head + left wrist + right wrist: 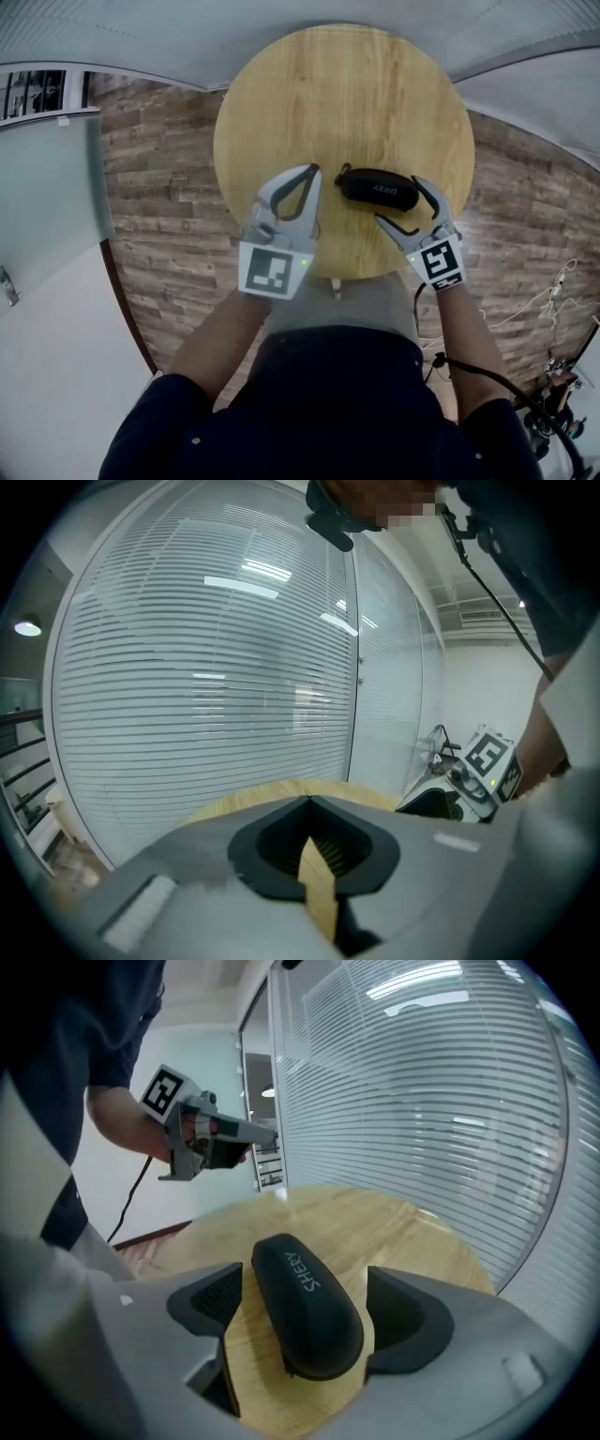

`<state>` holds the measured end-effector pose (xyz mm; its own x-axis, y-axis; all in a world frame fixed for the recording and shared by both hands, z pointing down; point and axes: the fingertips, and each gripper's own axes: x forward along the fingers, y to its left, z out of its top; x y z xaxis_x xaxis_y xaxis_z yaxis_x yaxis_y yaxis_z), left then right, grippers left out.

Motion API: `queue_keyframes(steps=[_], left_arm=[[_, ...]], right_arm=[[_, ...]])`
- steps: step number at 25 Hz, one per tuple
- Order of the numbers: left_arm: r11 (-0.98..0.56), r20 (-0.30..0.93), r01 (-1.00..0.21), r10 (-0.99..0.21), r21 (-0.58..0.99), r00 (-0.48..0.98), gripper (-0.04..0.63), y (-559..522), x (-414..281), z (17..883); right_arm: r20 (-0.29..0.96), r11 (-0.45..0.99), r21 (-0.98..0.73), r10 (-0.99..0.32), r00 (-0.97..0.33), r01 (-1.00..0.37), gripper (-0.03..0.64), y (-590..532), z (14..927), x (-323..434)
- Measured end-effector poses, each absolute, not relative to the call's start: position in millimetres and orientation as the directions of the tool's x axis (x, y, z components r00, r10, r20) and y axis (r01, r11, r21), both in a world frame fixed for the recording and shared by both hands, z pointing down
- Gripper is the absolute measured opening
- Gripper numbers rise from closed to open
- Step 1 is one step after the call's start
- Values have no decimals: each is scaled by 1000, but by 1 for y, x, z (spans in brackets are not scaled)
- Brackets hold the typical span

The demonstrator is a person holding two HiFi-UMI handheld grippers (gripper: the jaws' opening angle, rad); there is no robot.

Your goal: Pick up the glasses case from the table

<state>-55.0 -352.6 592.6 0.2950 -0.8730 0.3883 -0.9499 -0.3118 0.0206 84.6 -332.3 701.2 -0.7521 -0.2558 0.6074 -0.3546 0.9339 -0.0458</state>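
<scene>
The right tool is spread wide, and the black glasses case lies between its two pads. In the right gripper view a strip of bare wood shows between each pad and the side of the case, so nothing is pinched. The left tool has its tips pressed together on nothing. It is over the near left part of the round wooden counter, well apart from the case.

The case rests flat on the near right part of the counter. From the head view its long axis runs left to right, dipping slightly at the right end, with a small loop at the left end. In the right gripper view it points away along the jaws, the far end leaning a little left, with the print "SHERY" on top.

From the head view the upper finger of the right tool covers the right end of the case. Whether the left tool touches the counter cannot be made out.
</scene>
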Motion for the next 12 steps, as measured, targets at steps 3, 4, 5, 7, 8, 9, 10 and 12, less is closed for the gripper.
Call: queue_keyframes(steps=[3,4,5,7,8,9,10,12], left_arm=[[-331,404,-943,-866,-21,295,6,-354,-52,597],[-342,403,-939,-865,-39,298,6,-354,-52,595],[-349,400,-936,-866,-54,300,6,-355,-51,591],[-348,392,-935,-871,-68,296,6,-355,-54,586],[-341,388,-938,-875,-69,290,6,-355,-57,585],[-333,386,-941,-878,-68,283,6,-355,-60,584],[-326,386,-943,-880,-68,276,6,-356,-63,585],[-320,388,-944,-882,-76,268,6,-357,-65,584]], right_arm=[[673,954,-2,-221,-706,-300,417,-335,725,86],[688,959,5,-209,-695,-284,417,-336,731,85],[697,962,9,-200,-688,-271,417,-338,735,83],[706,969,10,-182,-685,-247,422,-340,742,76],[710,973,8,-168,-683,-231,422,-340,746,72],[719,977,4,-152,-678,-215,422,-339,750,69],[732,980,2,-138,-667,-200,420,-338,753,68],[755,983,-4,-116,-645,-182,420,-338,758,67]])
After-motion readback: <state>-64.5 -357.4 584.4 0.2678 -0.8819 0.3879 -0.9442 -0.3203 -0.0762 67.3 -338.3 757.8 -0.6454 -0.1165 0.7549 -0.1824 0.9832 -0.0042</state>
